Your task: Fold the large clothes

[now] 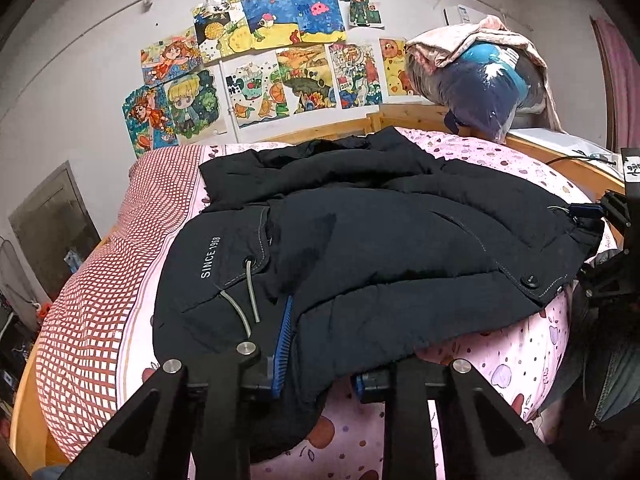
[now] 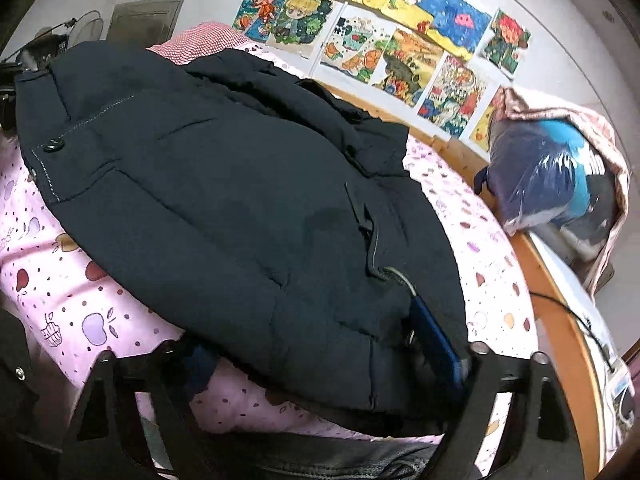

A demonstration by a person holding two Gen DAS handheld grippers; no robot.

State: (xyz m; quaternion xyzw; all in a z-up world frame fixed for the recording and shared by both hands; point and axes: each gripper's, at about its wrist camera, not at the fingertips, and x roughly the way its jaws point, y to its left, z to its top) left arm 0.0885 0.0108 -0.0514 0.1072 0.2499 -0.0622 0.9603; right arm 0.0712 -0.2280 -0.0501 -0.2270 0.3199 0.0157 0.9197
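On the bed (image 1: 500, 368): dark jacket (image 1: 360, 248) clamped at near hem by left gripper (image 1: 320, 376) and right gripper (image 2: 320, 364); bagged bedding (image 1: 480, 92) blocks far corner, pink sheet free around.

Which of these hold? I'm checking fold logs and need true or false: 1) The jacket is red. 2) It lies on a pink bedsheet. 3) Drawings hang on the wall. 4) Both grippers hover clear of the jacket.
1) False: the jacket is black.
2) True: it lies on the pink bedsheet.
3) True: drawings cover the wall.
4) False: the left gripper and right gripper each have jacket fabric between their fingers.
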